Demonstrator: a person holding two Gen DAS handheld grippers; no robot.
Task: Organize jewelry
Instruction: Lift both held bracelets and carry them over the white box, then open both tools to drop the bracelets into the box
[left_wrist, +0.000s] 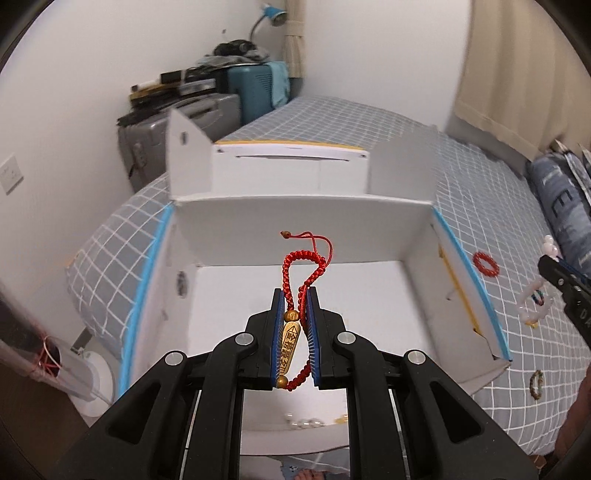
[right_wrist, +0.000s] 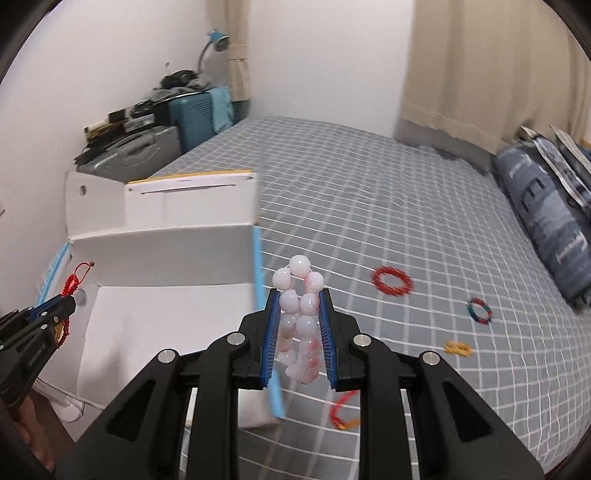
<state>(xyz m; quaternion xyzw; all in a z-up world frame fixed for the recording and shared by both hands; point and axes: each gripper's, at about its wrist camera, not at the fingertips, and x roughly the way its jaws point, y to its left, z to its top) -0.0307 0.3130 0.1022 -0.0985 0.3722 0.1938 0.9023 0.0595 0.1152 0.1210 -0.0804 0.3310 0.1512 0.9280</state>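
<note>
My left gripper is shut on a red braided cord bracelet with a gold tag, held above the open white cardboard box. White pearl beads lie on the box floor near its front wall. My right gripper is shut on a pink-white bead bracelet, just right of the box above the grey checked bed. The left gripper with the red cord shows at the far left of the right wrist view. The right gripper's fingers show at the right edge of the left wrist view.
On the bedspread lie a red ring bracelet, a multicoloured bracelet, a small gold piece and a red-orange bracelet. A blue pillow lies at right. Suitcases stand beyond the bed.
</note>
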